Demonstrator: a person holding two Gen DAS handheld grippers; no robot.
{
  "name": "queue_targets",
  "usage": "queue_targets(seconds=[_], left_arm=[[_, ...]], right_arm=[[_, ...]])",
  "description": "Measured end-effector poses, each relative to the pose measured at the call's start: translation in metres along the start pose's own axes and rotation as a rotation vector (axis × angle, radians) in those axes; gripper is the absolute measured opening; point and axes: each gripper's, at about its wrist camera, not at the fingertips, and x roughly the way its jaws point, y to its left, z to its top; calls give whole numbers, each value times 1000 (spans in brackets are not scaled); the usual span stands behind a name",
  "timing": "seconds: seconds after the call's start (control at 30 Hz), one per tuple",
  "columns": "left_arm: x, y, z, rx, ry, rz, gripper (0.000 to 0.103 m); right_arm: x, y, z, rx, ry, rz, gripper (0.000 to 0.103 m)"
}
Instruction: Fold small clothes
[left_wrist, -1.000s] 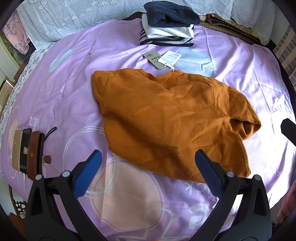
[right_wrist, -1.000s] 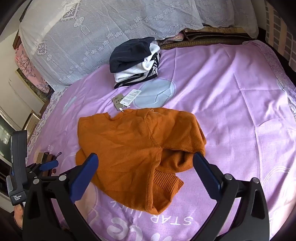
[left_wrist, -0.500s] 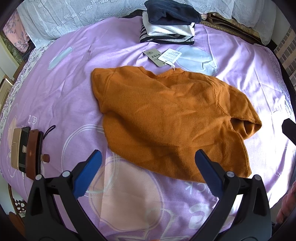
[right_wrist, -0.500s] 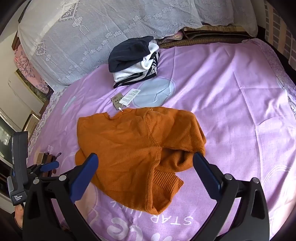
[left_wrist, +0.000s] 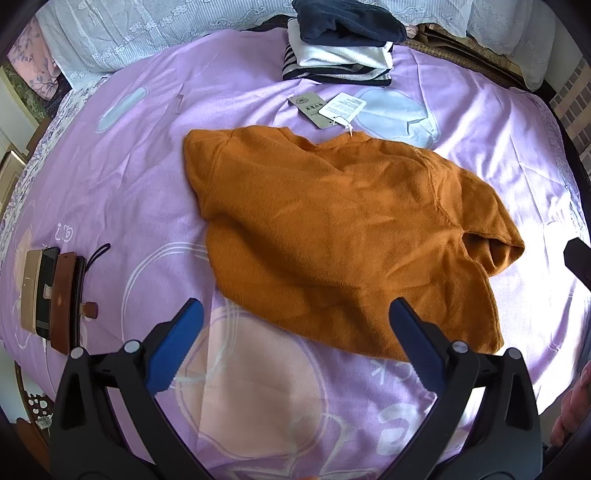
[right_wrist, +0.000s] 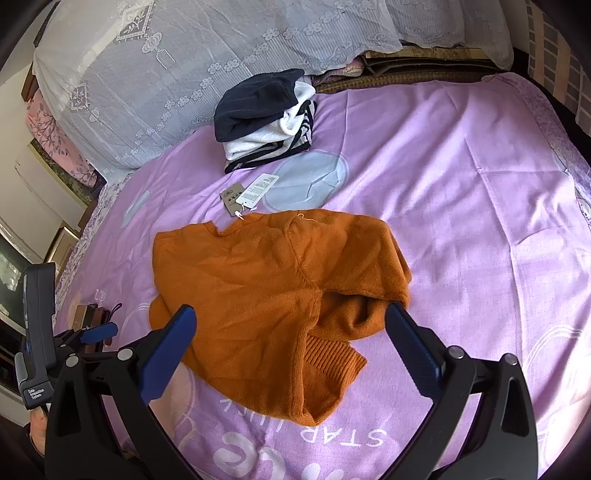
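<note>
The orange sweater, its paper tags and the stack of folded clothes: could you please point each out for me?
orange sweater (left_wrist: 332, 236), left wrist view, middle of its body.
paper tags (left_wrist: 341, 107), left wrist view, white tag's face.
stack of folded clothes (right_wrist: 258, 96), right wrist view, dark top garment.

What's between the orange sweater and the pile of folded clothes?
Two paper tags, tied to the collar of the orange sweater, lie on the purple sheet before the pile of folded clothes. Both views show it.

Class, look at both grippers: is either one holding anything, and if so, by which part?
Nothing is held. The left gripper and right gripper are both open above the bed, clear of the orange sweater, which lies flat.
</note>
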Motion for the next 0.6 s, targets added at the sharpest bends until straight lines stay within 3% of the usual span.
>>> queue_targets(seconds=[0.6], left_arm=[[1,-2,-1,7,6,10,101]], right_arm=[[4,3,-2,-7,30,-18,102]])
